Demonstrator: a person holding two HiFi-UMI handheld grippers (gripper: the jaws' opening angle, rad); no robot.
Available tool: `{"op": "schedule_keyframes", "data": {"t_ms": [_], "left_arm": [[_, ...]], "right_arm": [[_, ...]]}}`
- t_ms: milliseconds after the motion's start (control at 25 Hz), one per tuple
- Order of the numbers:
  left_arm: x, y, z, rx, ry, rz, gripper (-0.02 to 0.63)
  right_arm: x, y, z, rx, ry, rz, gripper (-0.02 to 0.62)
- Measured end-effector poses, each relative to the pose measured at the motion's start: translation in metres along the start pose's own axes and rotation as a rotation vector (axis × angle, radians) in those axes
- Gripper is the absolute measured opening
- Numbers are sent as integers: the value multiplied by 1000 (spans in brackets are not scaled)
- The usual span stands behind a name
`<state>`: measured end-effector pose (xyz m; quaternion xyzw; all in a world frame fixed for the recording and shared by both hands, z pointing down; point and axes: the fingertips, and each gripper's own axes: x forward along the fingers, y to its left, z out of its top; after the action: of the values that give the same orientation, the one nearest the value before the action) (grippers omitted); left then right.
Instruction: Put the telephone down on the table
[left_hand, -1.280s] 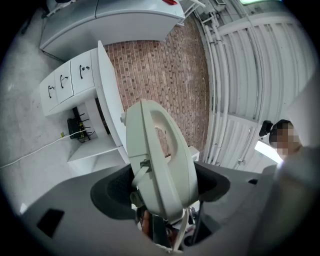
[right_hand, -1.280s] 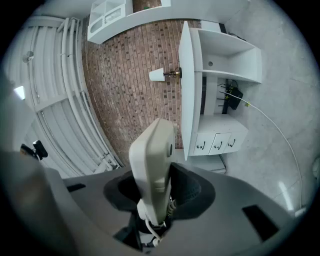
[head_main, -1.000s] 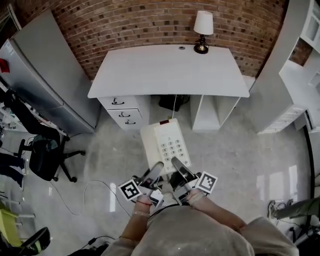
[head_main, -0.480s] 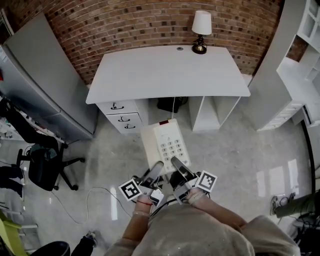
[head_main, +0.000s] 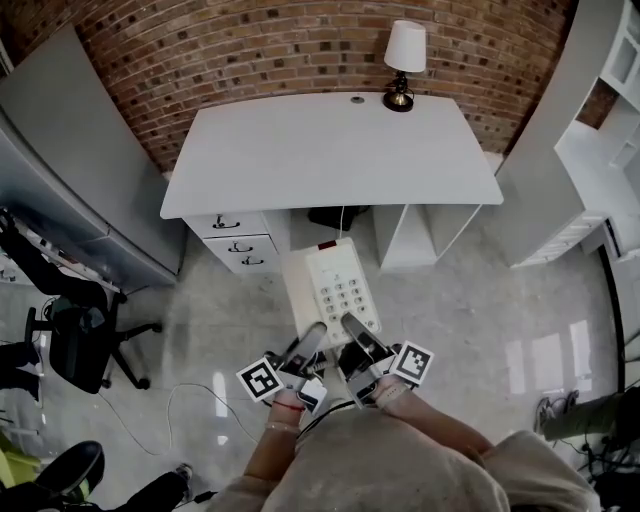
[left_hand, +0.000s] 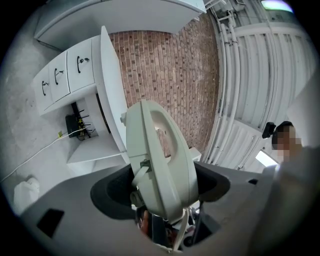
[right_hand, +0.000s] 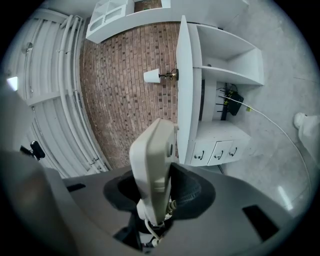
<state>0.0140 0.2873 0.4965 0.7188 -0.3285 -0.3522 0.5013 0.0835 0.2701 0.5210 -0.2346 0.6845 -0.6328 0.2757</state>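
Fingers (head_main: 308, 346) of left gripper (head_main: 316, 332) and right gripper (head_main: 352, 327) clamped on telephone (head_main: 335, 285), held above floor (head_main: 470, 320), short of white table (head_main: 300, 150); approach and set-down outstanding.

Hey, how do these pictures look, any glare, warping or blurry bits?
Head view: fisheye bows the edges of the table and the brick wall; pale glare streaks on the glossy floor. Left gripper view: dark round vignette, telephone looms large. Right gripper view: same vignette, lamp tiny but clear.
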Motion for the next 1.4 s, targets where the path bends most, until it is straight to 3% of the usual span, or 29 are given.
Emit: {"op": "schedule_keyframes", "data": {"t_ms": [720, 1400], "left_arm": [[121, 57, 77, -45, -26, 36, 331], [174, 103, 115, -77, -83, 68, 332]], "right_arm": [[107, -27, 109, 14, 32, -49, 146], [164, -60, 158, 15, 123, -117, 146]]}}
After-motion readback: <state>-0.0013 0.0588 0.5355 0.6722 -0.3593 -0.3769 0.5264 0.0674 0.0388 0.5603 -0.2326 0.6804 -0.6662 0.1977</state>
